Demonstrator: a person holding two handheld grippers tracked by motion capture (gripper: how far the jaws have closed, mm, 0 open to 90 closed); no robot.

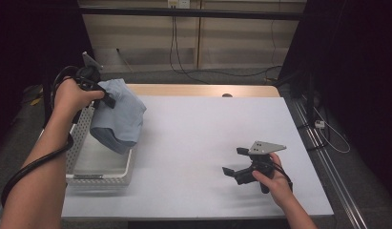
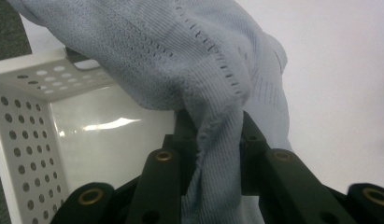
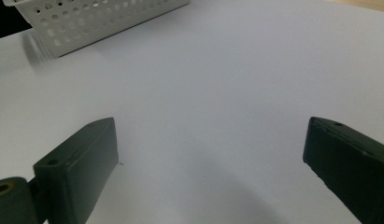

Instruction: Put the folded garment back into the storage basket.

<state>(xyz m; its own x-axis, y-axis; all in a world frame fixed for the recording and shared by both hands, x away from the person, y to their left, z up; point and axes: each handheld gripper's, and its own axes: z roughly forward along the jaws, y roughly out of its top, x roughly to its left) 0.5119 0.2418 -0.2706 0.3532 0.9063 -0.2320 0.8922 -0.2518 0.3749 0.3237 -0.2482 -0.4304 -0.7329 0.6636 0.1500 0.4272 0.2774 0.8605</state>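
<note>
Cloth point(image 1: 118, 114) pinched in left gripper point(image 1: 104, 98), hanging over the basket point(image 1: 100, 179) at the table's point(image 1: 193, 143) left edge, lower fold near its rim. Right gripper point(image 1: 234, 161) low over bare table, jaws spread wide, holding nothing.

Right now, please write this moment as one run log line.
left gripper: shut on blue cloth | cloth: over basket | right gripper: open, holds nothing

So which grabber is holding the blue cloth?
The left gripper: its jaws pinch the blue cloth over the white basket. The right gripper is open.
</note>
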